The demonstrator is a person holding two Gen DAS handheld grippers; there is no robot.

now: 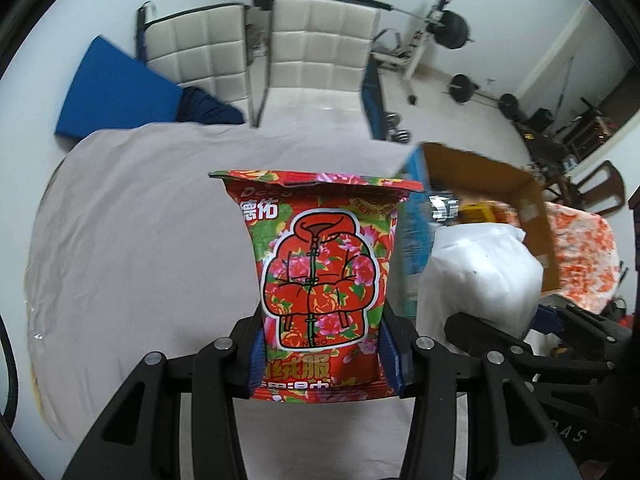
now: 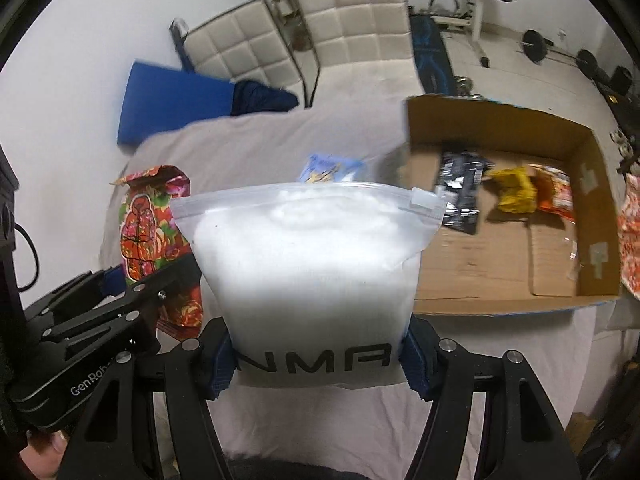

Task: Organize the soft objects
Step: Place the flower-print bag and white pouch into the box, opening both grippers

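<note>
My left gripper (image 1: 322,360) is shut on a red floral wet-wipe packet (image 1: 320,272), held upright above the grey-sheeted table (image 1: 140,220). My right gripper (image 2: 320,360) is shut on a clear zip bag of white stuffing (image 2: 308,264), held upright beside it. The zip bag also shows in the left wrist view (image 1: 476,276), to the right of the packet. The floral packet (image 2: 148,224) and the left gripper (image 2: 120,304) show at the left of the right wrist view. An open cardboard box (image 2: 520,272) lies to the right with black (image 2: 460,192), yellow (image 2: 514,190) and orange (image 2: 554,192) packets inside.
A light blue packet (image 2: 332,168) lies on the sheet behind the zip bag. Two white padded chairs (image 1: 312,40) and a blue mat (image 1: 116,88) stand beyond the table's far edge. Gym weights (image 1: 456,28) stand at the back right. An orange patterned cloth (image 1: 580,252) lies right of the box.
</note>
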